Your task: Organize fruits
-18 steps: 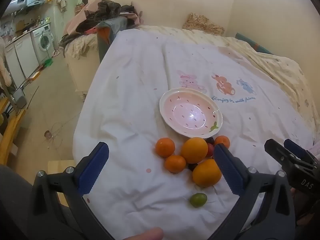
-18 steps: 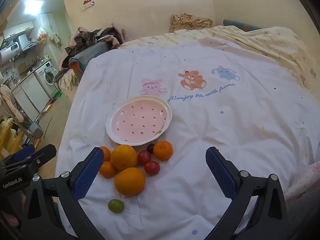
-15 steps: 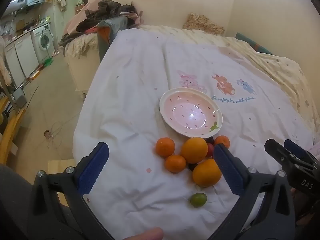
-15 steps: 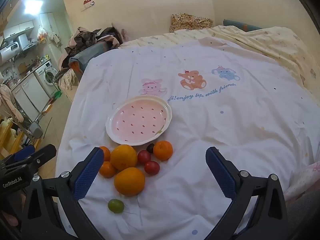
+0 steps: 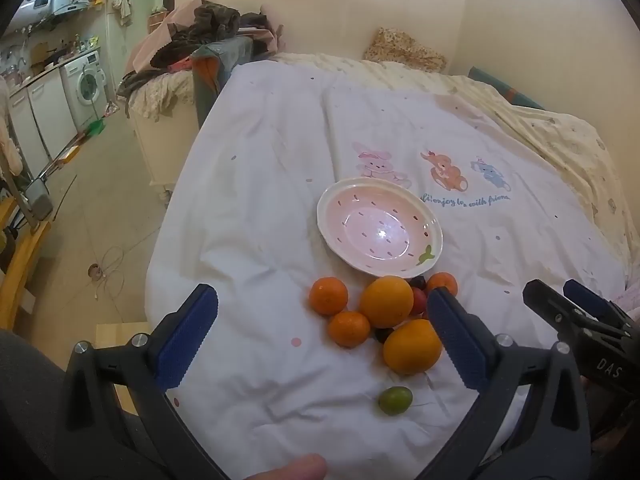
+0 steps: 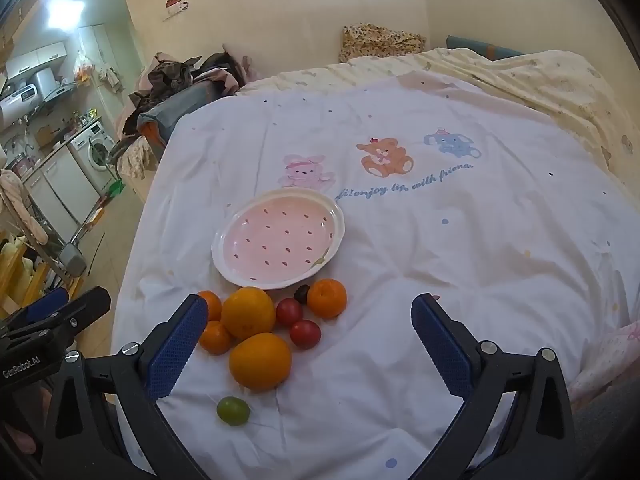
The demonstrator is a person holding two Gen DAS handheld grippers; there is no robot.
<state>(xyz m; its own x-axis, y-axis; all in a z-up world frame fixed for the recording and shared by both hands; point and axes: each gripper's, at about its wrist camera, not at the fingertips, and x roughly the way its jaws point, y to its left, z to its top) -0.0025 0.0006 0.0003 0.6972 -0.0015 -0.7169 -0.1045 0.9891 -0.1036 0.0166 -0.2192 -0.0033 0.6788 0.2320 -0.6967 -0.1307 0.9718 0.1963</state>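
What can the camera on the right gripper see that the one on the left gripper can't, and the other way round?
Only the right wrist view shows both red cherry tomatoes clear of the oranges, and the small sticker on the wall.

Only the left wrist view shows the cable coiled on the floor and a fingertip at the bottom edge.

Both show the empty pink bowl on the white quilt, the oranges, the green fruit, the washing machine, and their own open fingers.
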